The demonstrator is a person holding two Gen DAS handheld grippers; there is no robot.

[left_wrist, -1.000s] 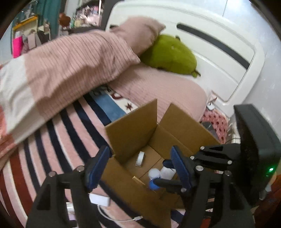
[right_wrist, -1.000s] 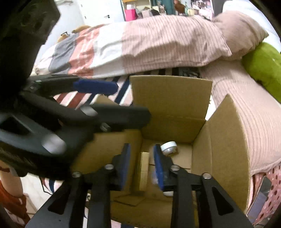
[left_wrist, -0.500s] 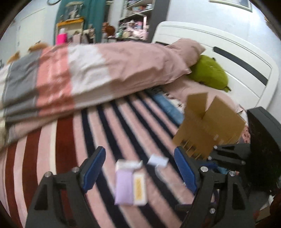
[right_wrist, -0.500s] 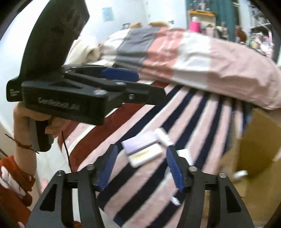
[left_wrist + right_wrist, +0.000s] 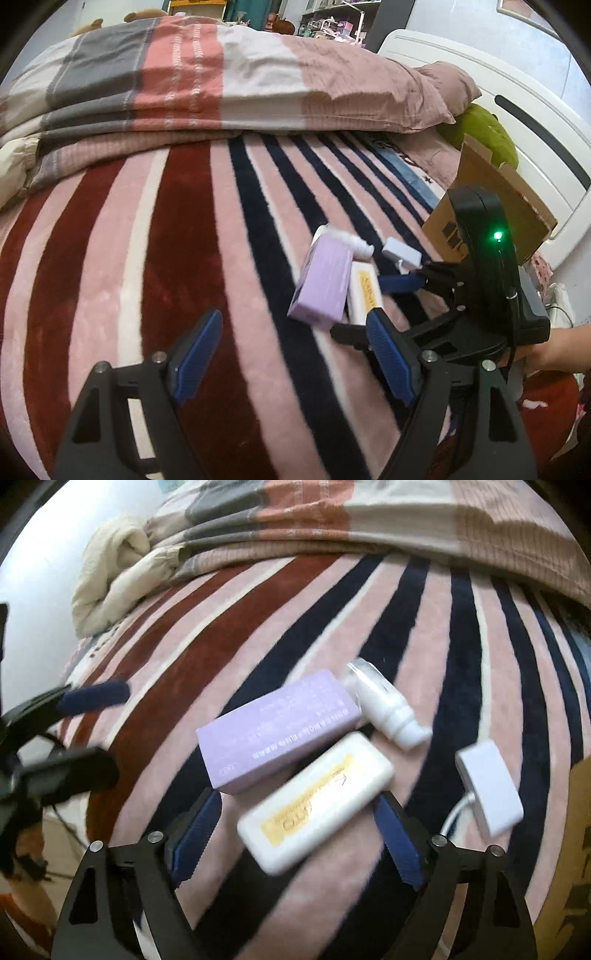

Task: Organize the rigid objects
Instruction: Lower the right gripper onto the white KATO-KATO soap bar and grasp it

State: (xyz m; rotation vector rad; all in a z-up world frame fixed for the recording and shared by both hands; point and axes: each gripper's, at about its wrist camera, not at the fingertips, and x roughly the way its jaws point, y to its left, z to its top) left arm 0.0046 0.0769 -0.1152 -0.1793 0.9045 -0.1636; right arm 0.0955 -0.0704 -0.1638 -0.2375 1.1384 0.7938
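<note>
On the bed, my right tool (image 5: 295, 830) gapes wide and empty around the white case (image 5: 314, 801); next, squeeze.

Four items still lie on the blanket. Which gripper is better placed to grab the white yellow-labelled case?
Right gripper: open, its fingers already flank the white case. The left gripper hovers open beside it.

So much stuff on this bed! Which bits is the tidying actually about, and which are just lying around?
Part of the job:
purple box
white and yellow case
white pump bottle
white adapter with its cable
cardboard box
right gripper, open around the case
left gripper, open

Just lying about:
striped blanket
folded duvet
green plush toy
</note>
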